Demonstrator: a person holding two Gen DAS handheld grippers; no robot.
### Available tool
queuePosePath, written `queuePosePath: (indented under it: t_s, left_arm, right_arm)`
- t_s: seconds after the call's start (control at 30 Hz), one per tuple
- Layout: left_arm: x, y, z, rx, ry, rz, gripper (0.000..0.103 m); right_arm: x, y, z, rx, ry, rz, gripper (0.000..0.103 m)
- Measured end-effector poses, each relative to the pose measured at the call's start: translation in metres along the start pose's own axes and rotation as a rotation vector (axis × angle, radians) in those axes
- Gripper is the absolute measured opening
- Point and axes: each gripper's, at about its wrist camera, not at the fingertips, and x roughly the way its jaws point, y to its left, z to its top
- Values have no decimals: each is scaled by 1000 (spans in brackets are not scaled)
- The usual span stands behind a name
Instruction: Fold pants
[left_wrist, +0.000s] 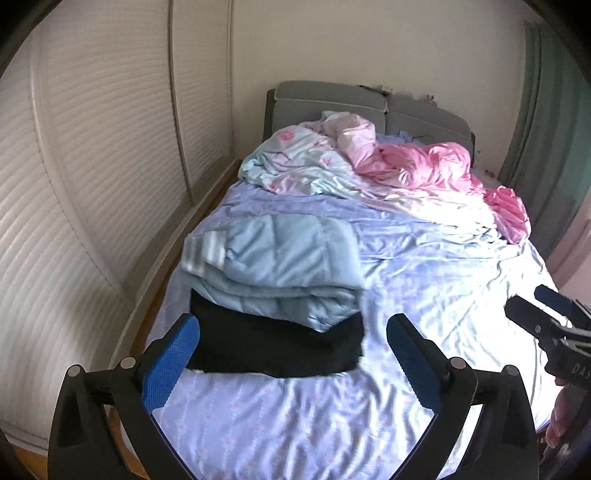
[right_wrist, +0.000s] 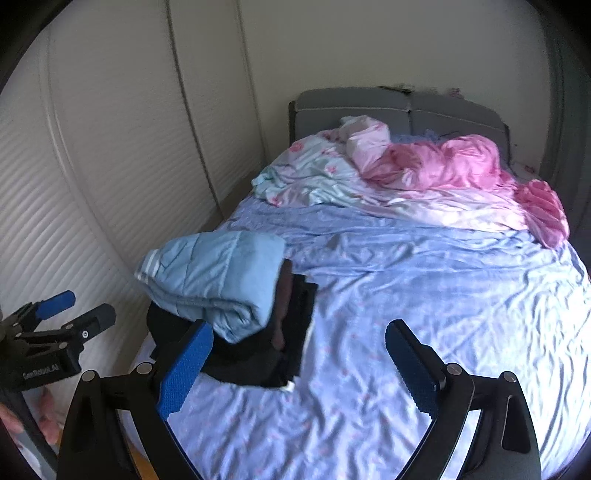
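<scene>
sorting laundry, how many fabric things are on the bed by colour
black pants, folded: 1
light blue quilted blanket, folded and lying partly on them: 1
pink and floral duvet, crumpled near the headboard: 1
lavender bed sheet: 1
total: 4

Both wrist views high over the foot of the bed (left_wrist: 424, 258), facing the headboard (right_wrist: 406, 107), side by side

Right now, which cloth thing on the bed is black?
The pants, folded nearest the grippers, partly under the light blue quilt. The crumpled pink blanket lies by the headboard.
</scene>
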Motion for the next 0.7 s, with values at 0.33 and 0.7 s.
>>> queuePosePath:
  t_s: [0.33,0.7]
  left_arm:
    - [-52,-80,-51,18,20,-33,103]
    - [-98,-156,-87,86,2,-76,103]
  right_arm:
    - [-83,-76,-50,37,-2,-28,96]
    - [-151,-138,-95,64,-6,-55,96]
